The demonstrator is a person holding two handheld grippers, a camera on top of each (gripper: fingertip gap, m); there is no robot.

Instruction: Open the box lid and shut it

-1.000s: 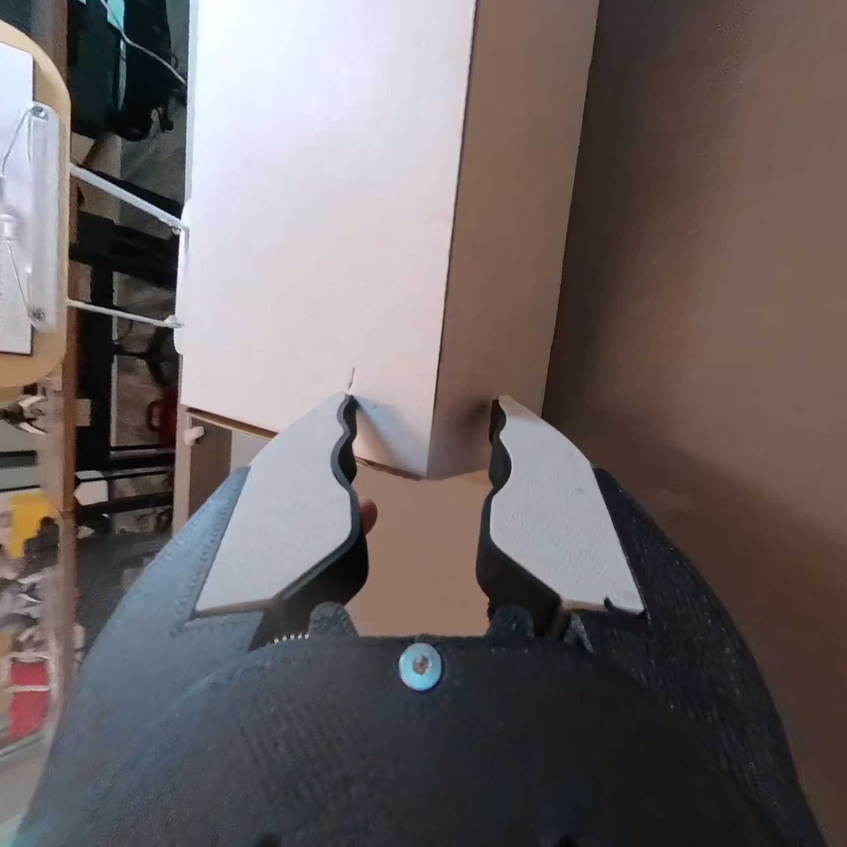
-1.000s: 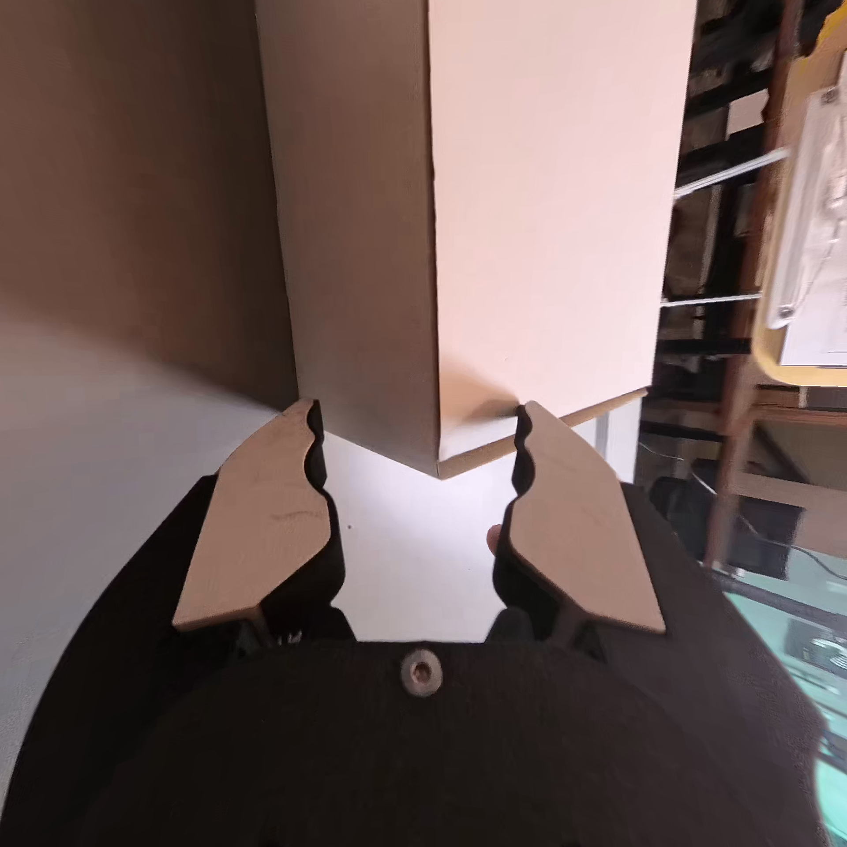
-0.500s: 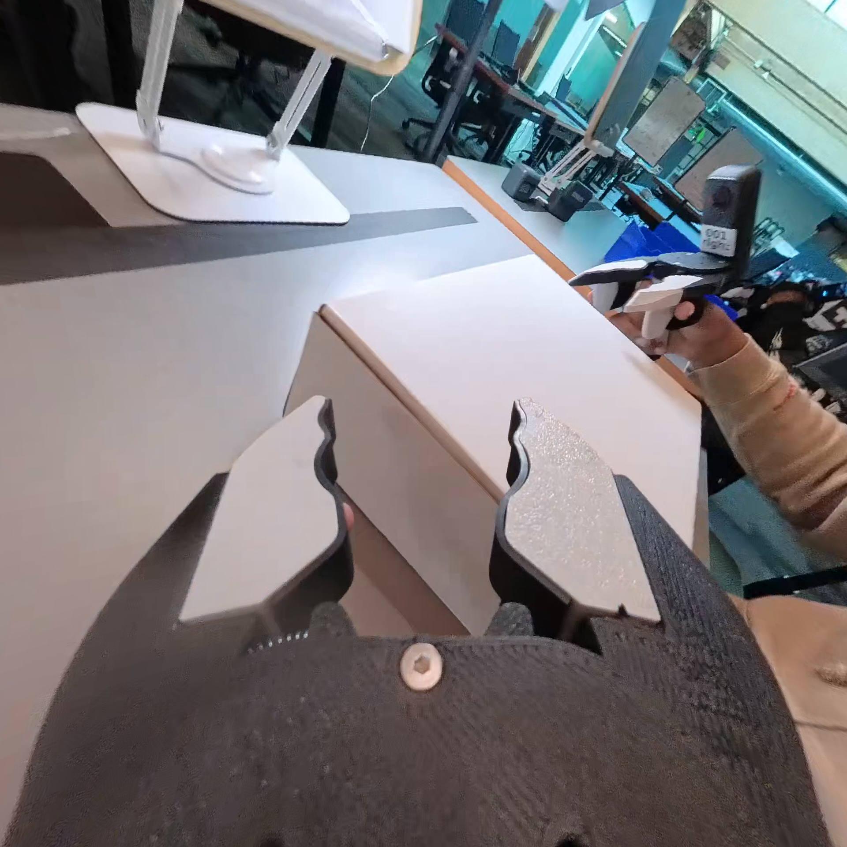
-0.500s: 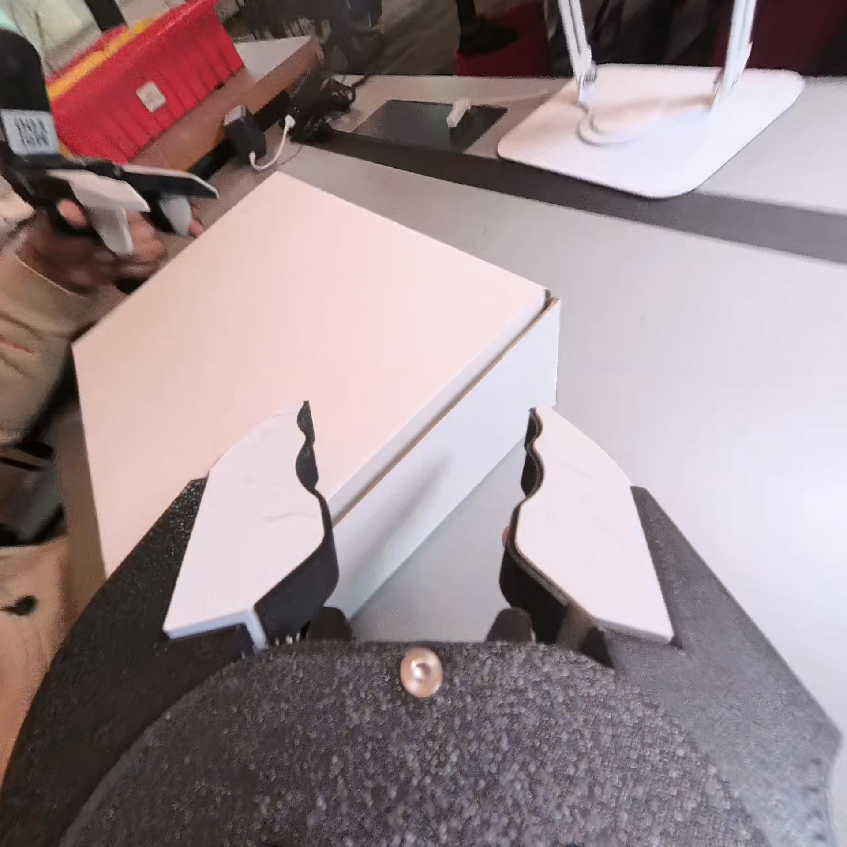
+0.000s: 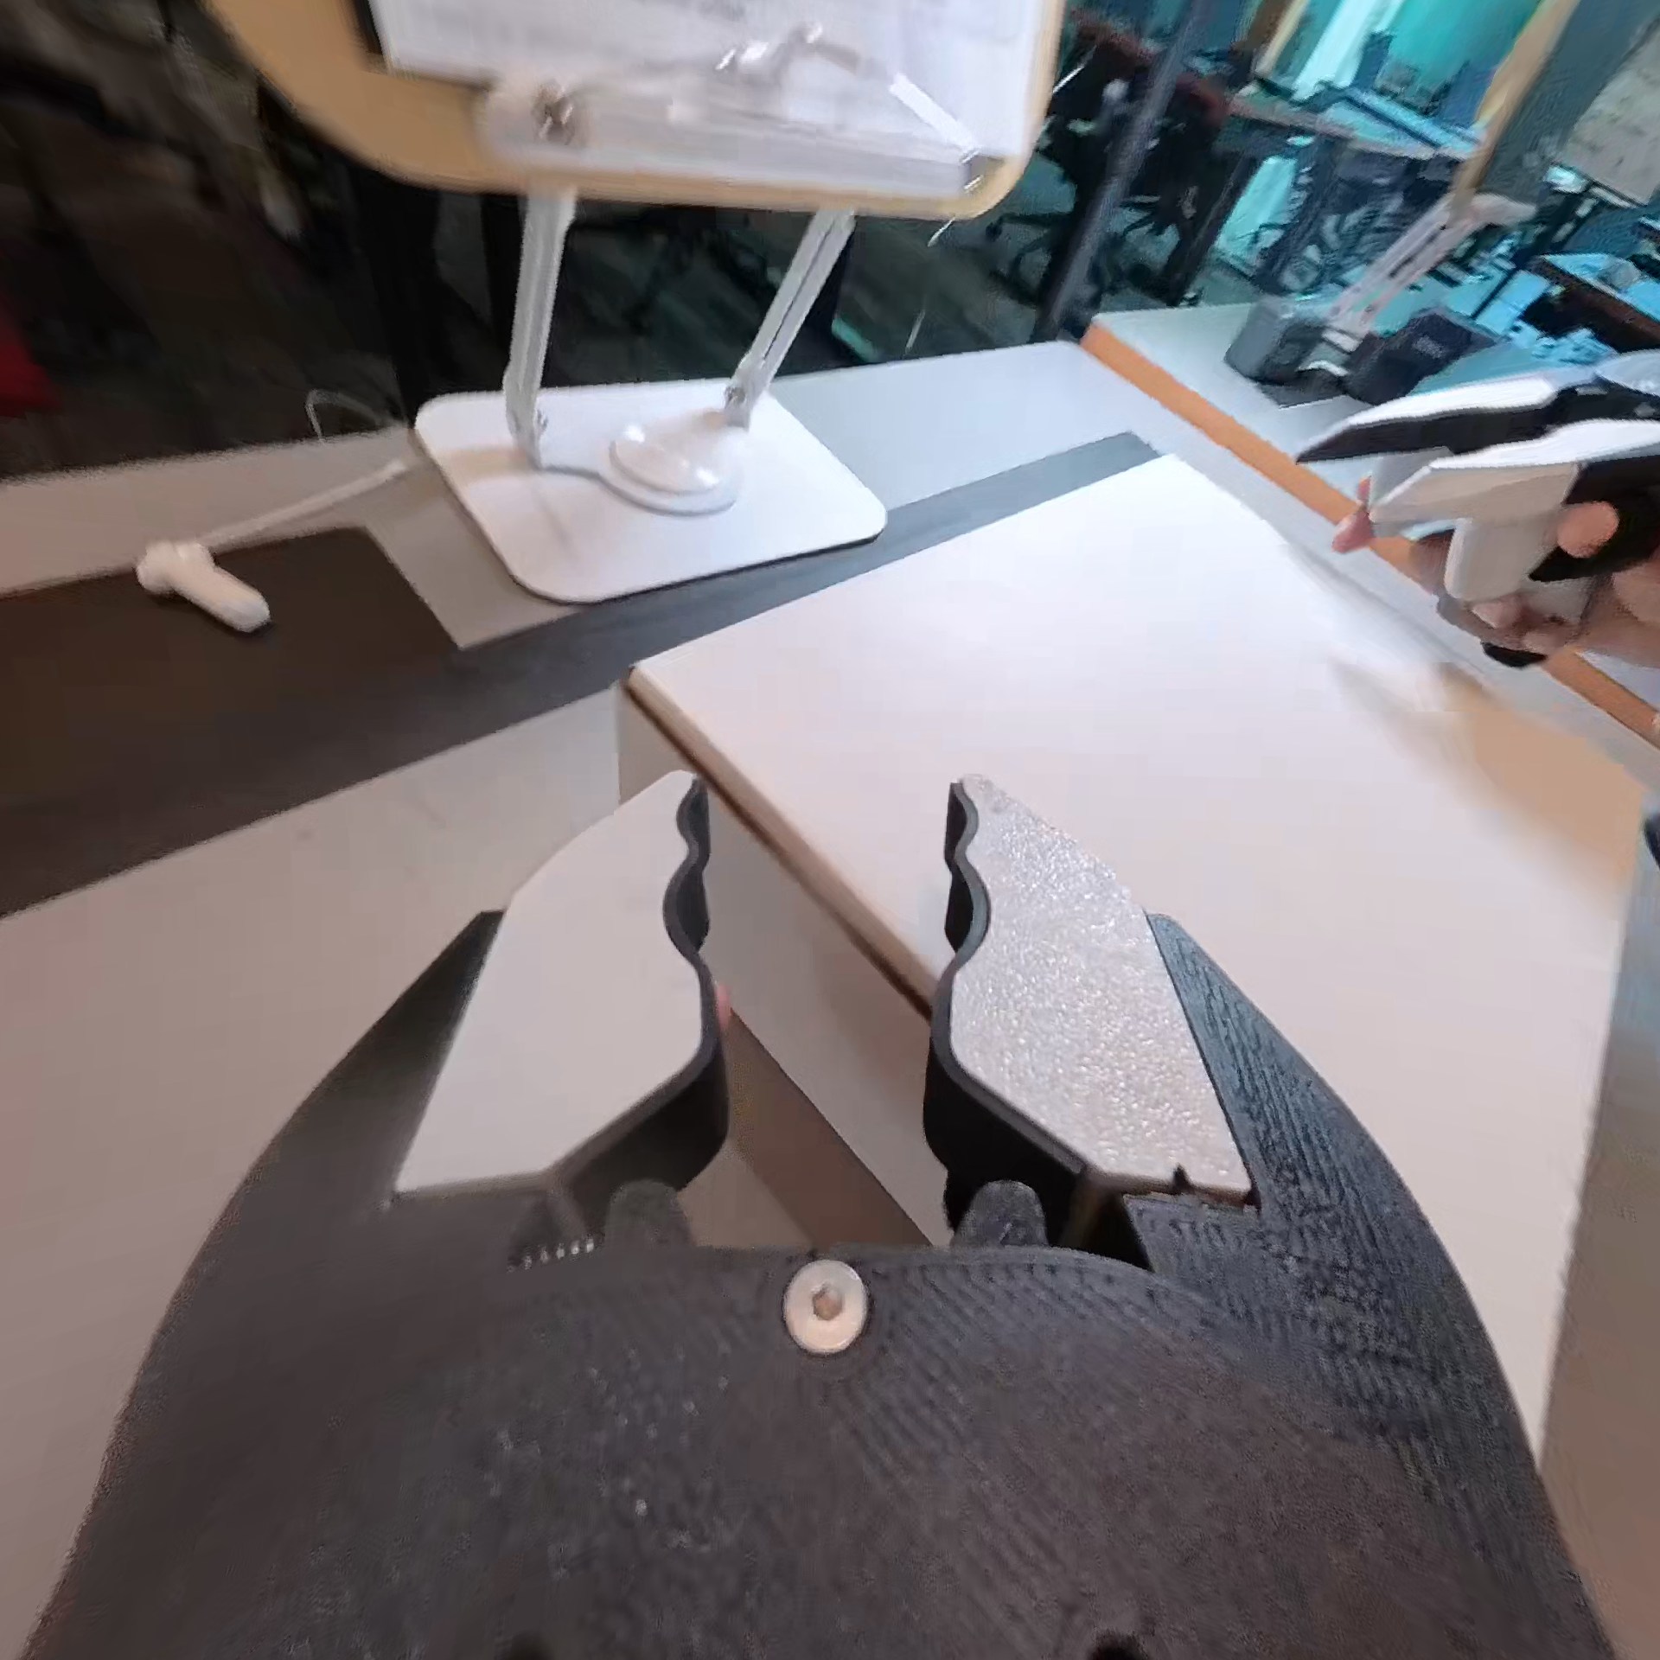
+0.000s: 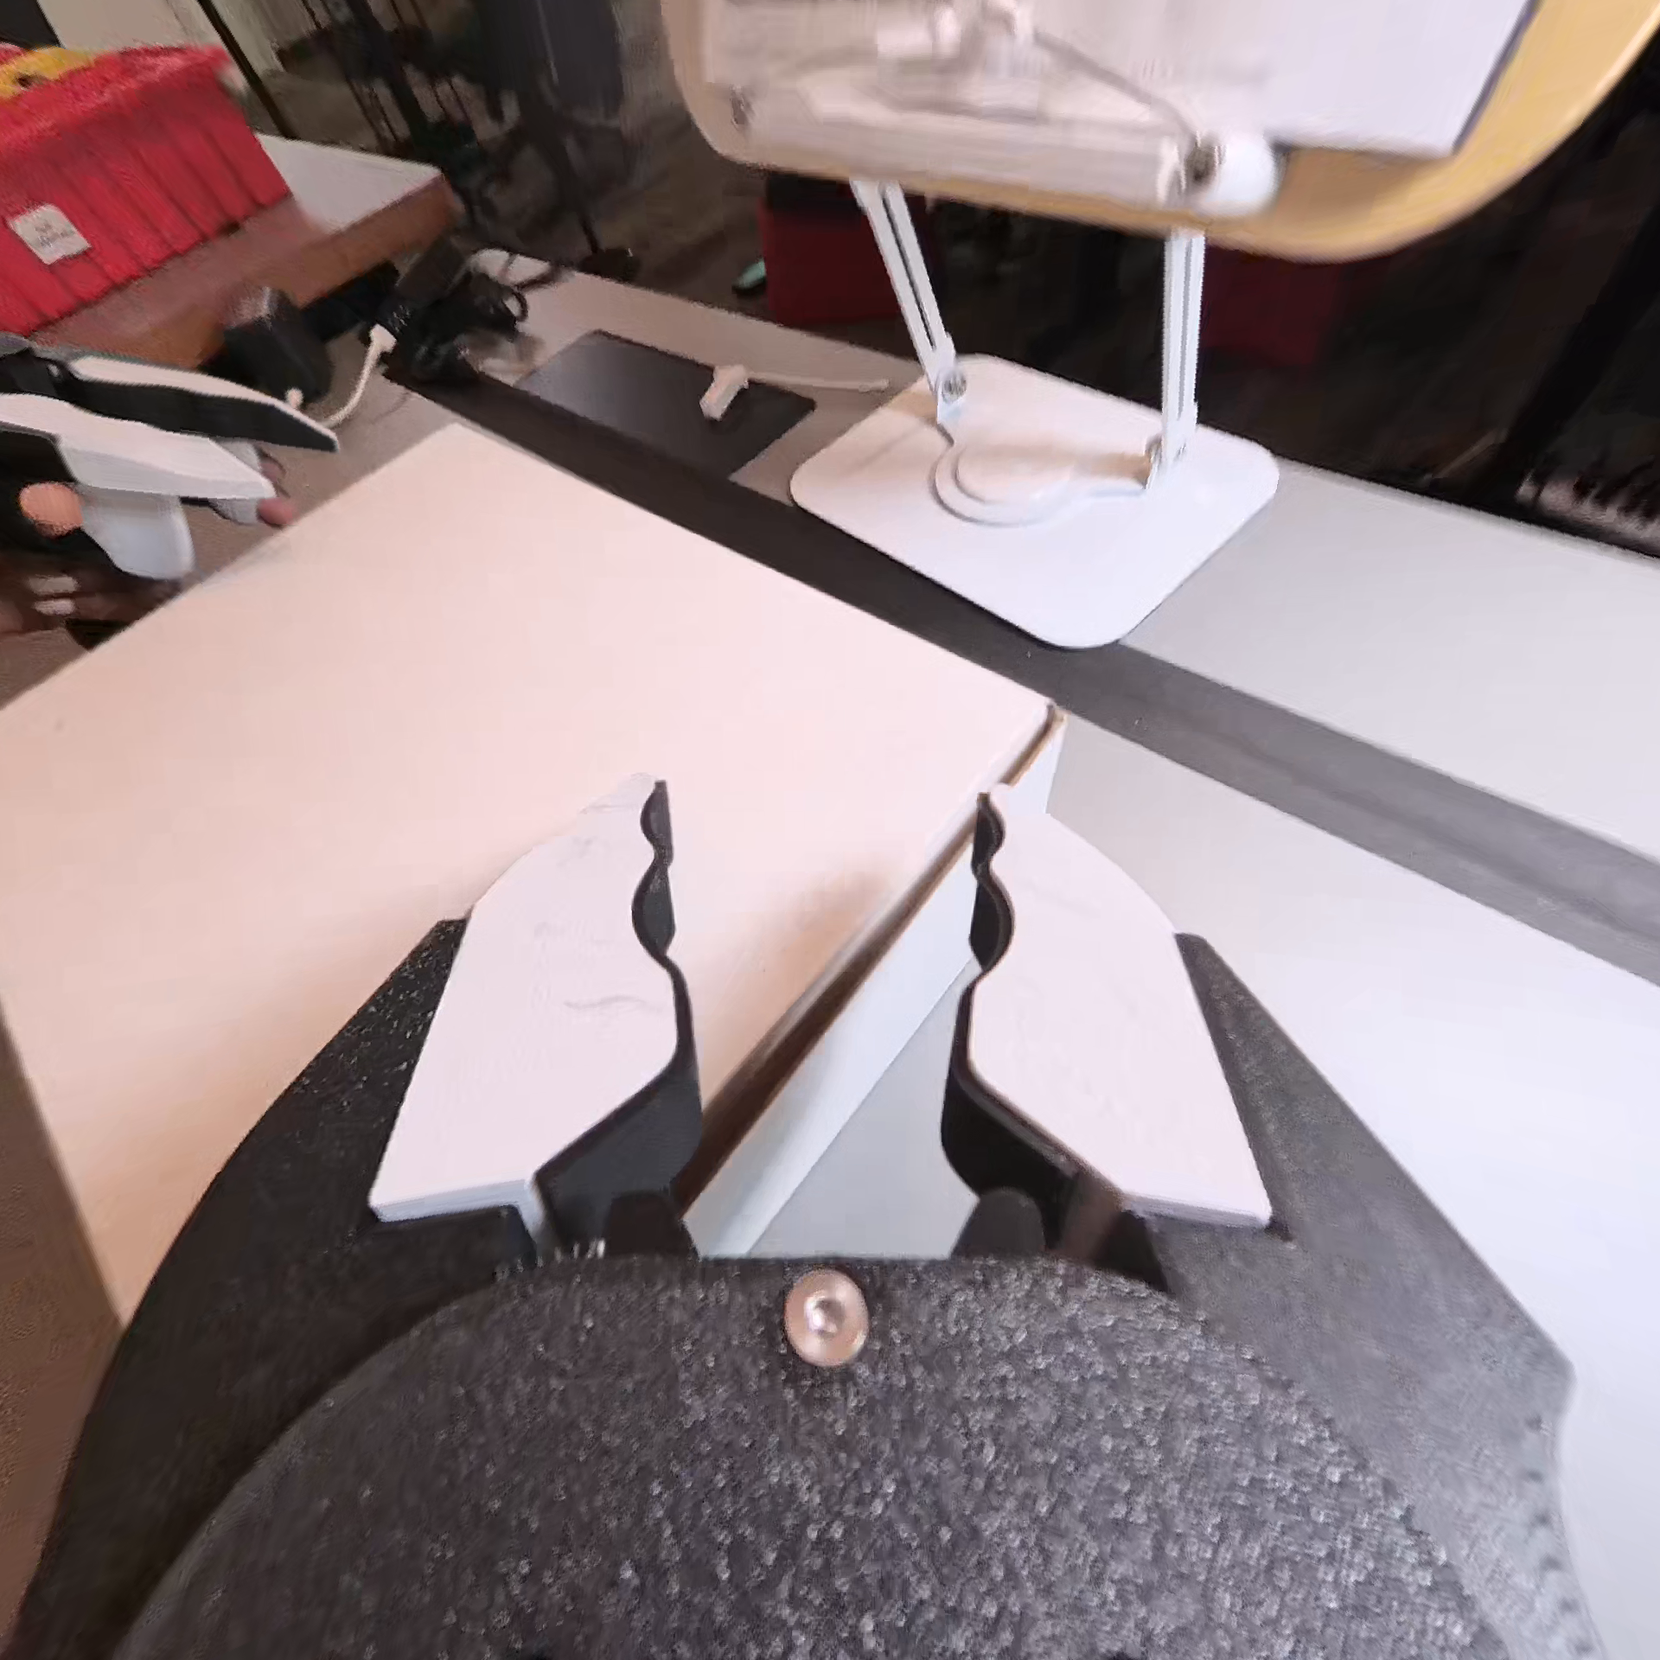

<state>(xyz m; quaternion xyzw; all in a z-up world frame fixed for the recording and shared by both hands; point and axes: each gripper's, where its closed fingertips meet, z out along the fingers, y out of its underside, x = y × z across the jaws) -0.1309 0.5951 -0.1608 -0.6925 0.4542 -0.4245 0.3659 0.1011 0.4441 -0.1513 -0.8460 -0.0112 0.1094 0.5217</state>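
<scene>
1. Left wrist view: the left tool (image 5: 822, 885) has its fingers apart and grips nothing. The box (image 5: 808, 970) stands on the tabletop (image 5: 225, 943) straight ahead of it, one long edge running between the fingers. The box lid (image 5: 1168, 763) lies flat, extending ahead and to the right.
2. Far right of that, the right tool (image 5: 1338, 485) hangs over the lid's far edge, a hand (image 5: 1545, 584) on its handle.
3. Right wrist view: the right tool (image 6: 822, 813) is likewise spread and empty. The lid (image 6: 449, 674) lies ahead and to the left, its seam (image 6: 862, 979) passing between the fingers. The left tool (image 6: 296, 467) shows far left.
4. Judgement: the lid is down, so either the opening is yet to start or the closing is done; I cannot tell which.
5. If opening, the next move calls for getting fingers at the seam on both sides and lifting evenly.
</scene>
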